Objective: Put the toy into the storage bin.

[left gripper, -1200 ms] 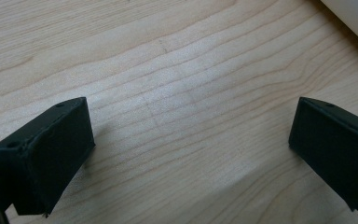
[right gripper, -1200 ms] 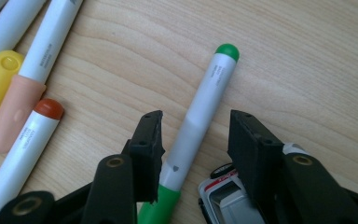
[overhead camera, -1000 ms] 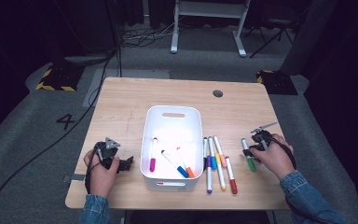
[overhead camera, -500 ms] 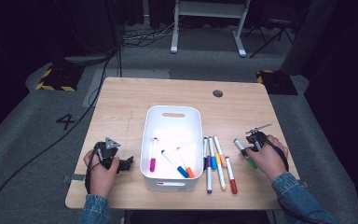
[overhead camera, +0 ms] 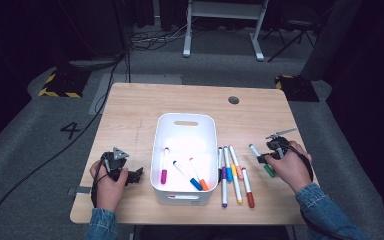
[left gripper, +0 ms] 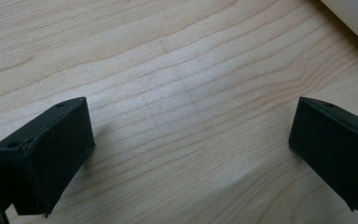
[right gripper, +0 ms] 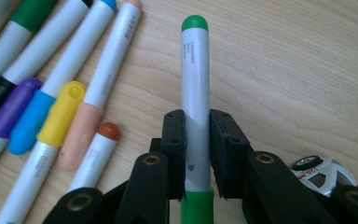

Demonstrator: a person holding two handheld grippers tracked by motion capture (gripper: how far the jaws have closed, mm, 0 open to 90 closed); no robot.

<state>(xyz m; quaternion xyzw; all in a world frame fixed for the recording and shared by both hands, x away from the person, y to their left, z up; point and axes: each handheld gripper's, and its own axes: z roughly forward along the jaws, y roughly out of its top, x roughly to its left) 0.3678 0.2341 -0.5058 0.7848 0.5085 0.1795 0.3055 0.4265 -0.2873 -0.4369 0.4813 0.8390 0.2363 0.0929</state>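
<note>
Right gripper view shows the right hand-held gripper (right gripper: 196,154) closed on a green marker (right gripper: 195,93), its pads pressed on the white barrel; the jaws have just been closing. The marker's long axis runs straight ahead along the jaws, with the rounded green end pointing away and the green cap at the near end below the pads. Small grey print runs along the barrel but cannot be read. To the left of the gripper, a row of loose markers (right gripper: 70,93) lies on the table (right gripper: 298,70). Just right of the jaws, a small white toy car (right gripper: 319,173) is seen, with tiny red marks that cannot be made out.

From the high view, the white bin (overhead camera: 185,150) lies to the left of the right hand-held gripper (overhead camera: 266,156), past the marker row, and this hand is judged the nearer one for a move there. Three markers already lie inside it. The left hand-held gripper (left gripper: 186,154) rests with its jaws wide apart over bare wood, holding nothing, on the far side of the bin.
</note>
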